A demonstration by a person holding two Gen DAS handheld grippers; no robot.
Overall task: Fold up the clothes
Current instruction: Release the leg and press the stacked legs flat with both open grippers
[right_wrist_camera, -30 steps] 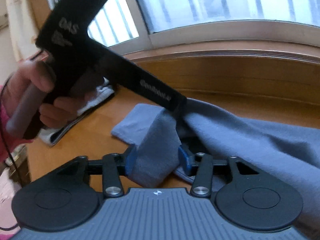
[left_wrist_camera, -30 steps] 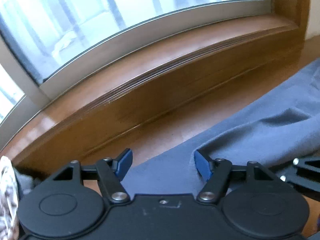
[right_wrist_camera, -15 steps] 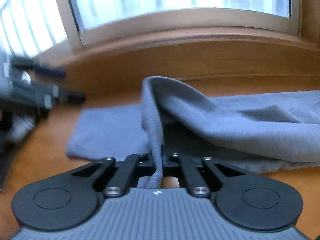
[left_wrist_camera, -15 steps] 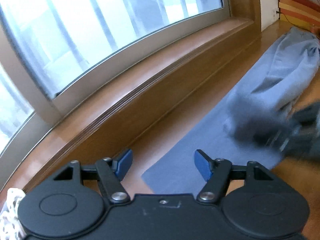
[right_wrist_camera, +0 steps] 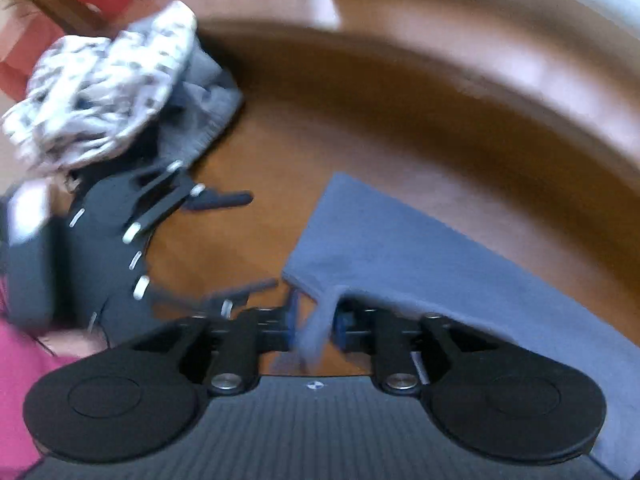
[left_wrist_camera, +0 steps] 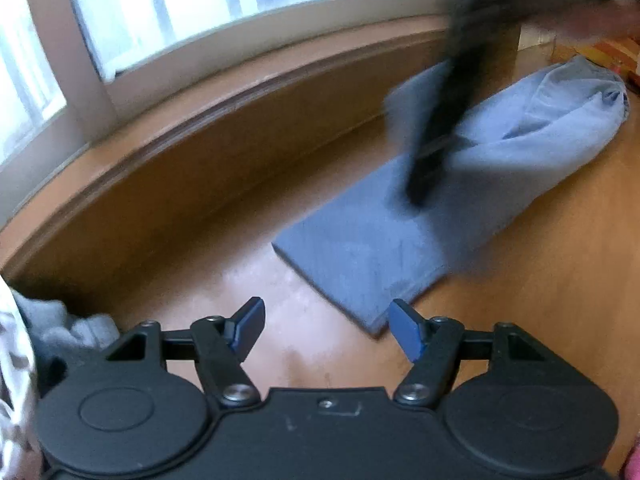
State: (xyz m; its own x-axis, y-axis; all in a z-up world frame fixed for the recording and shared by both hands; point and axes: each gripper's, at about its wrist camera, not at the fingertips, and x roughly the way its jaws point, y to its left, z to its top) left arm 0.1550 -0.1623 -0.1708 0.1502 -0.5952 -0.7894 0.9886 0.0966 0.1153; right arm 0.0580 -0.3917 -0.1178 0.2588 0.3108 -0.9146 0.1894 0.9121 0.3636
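The blue-grey garment (left_wrist_camera: 420, 216) lies partly folded on the wooden desk (left_wrist_camera: 248, 288), its near corner just ahead of the left gripper (left_wrist_camera: 326, 330), whose fingers stand spread and empty, angled downward. The right gripper (right_wrist_camera: 316, 326) points steeply down, fingers opening with a cloth fold between them.

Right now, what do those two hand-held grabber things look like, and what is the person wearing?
Both are black plastic tools. The left gripper has two round discs on its body, silver pivot screws and blue-padded fingers. The right gripper is built the same way, but its body has a ribbed grey top with a small round mark at its front edge. A pink sleeve shows at the left gripper's handle. No cables are visible.
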